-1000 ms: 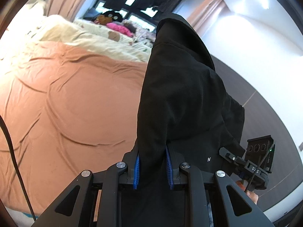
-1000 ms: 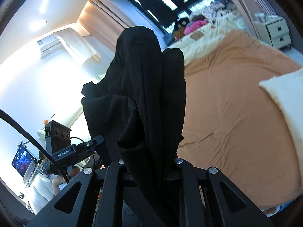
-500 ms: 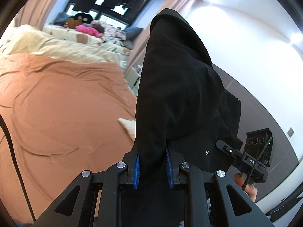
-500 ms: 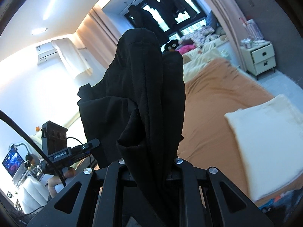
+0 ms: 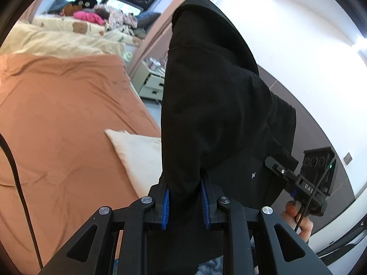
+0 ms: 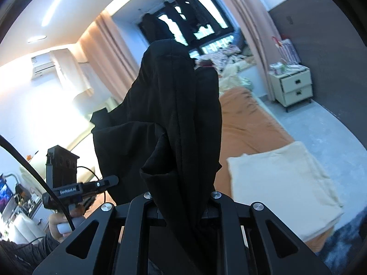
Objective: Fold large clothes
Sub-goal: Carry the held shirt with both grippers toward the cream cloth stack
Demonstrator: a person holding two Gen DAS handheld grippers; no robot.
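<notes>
A large black garment (image 5: 213, 105) hangs in the air between both grippers, above the side of the bed. My left gripper (image 5: 184, 202) is shut on one bunched edge of it, between the blue pads (image 5: 165, 202). My right gripper (image 6: 181, 202) is shut on another bunched edge of the same garment (image 6: 179, 119). The cloth drapes up over each gripper and hides the fingertips. The right gripper also shows at the right of the left wrist view (image 5: 307, 188), and the left gripper at the left of the right wrist view (image 6: 68, 190).
An orange bedspread (image 5: 62, 114) covers the bed, with a folded cream cloth (image 6: 279, 183) near its edge. Cream bedding and piled clothes (image 5: 91, 18) lie at the far end. A cream nightstand (image 6: 296, 87) stands by the grey wall. Grey floor (image 6: 325, 128) runs beside the bed.
Both grippers have swung with the garment toward the bed's right edge. The folded cream cloth, nightstand and floor have come into view. Both grips are unchanged.
</notes>
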